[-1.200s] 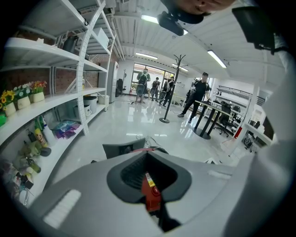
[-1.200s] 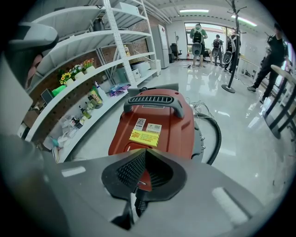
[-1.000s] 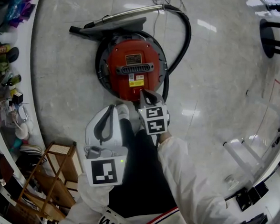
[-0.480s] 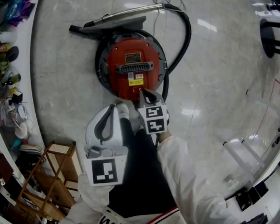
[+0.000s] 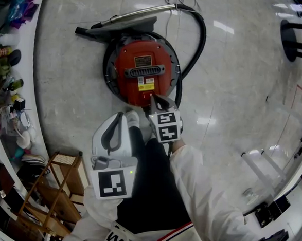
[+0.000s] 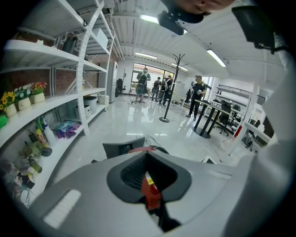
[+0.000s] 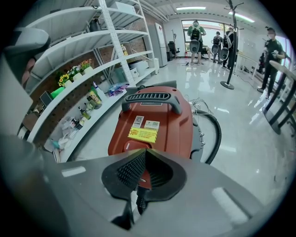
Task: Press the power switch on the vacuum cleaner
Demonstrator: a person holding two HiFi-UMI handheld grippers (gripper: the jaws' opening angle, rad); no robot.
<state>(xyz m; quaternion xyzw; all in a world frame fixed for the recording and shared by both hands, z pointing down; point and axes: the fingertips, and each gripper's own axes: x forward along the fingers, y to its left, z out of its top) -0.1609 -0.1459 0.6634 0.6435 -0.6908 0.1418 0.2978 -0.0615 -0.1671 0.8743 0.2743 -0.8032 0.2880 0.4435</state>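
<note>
Head view: vacuum cleaner point(image 5: 142, 74) lies on the pale floor point(image 5: 231, 86) in the upper middle of the frame. It is a round red body in a dark ring, with its hose point(image 5: 199, 37) curving down the right side and its wand point(image 5: 133, 14) across the top. My right gripper point(image 5: 152, 97) reaches up from the lower centre. Its tip is at the lower edge of the red body, touching it or just over it — I cannot tell which from here. My left gripper point(image 5: 124, 115) is lower left of that, off the machine and over the floor.

Left gripper view: my jaws are pressed together at their tips with nothing between them. Through the hollow behind the tips I see a strip of the red body with a round red spot point(image 6: 153, 189) on it, which may be the power switch.

Right gripper view: these jaws also meet at the tip and carry nothing. They point down at the near end of the red body, just below the yellow label point(image 7: 142, 134), with the black handle point(image 7: 152, 98) beyond it. The jaws themselves cover the spot under the tip.

I judge this to be the pressing step itself, with the closed right tip serving as a blunt finger. The next move calls for a short, straight push down on the switch — kept centred so the tip does not slide off the red shell — and then a lift clear.
</note>
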